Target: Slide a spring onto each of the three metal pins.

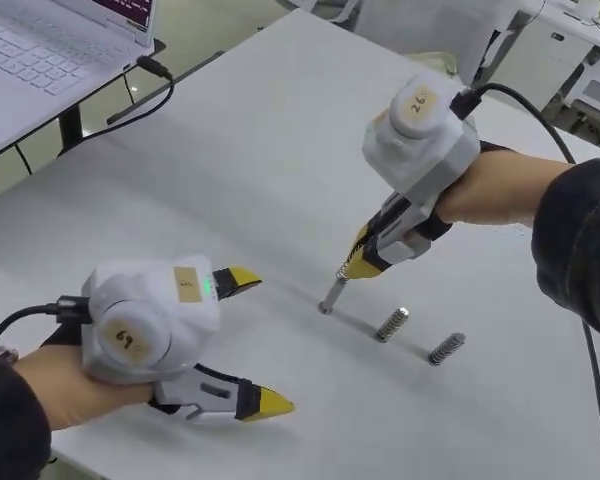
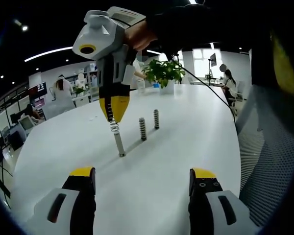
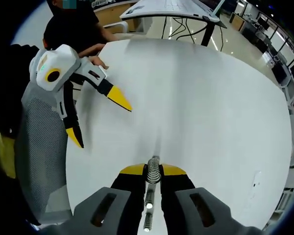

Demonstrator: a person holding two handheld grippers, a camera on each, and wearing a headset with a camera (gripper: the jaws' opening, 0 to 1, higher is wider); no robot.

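My right gripper (image 3: 153, 171), fingers pinching the spring (image 2: 114, 128) with its axis upright, sits at the tip of the bare pin (image 1: 332, 295) standing on the surface (image 1: 280, 180), so I'd judge straight down; left gripper (image 1: 260, 342) is spread, well aside.

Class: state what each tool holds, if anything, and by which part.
Right tool pinches a spring by its upper coils, over the pin. Left tool is open, holding nothing.
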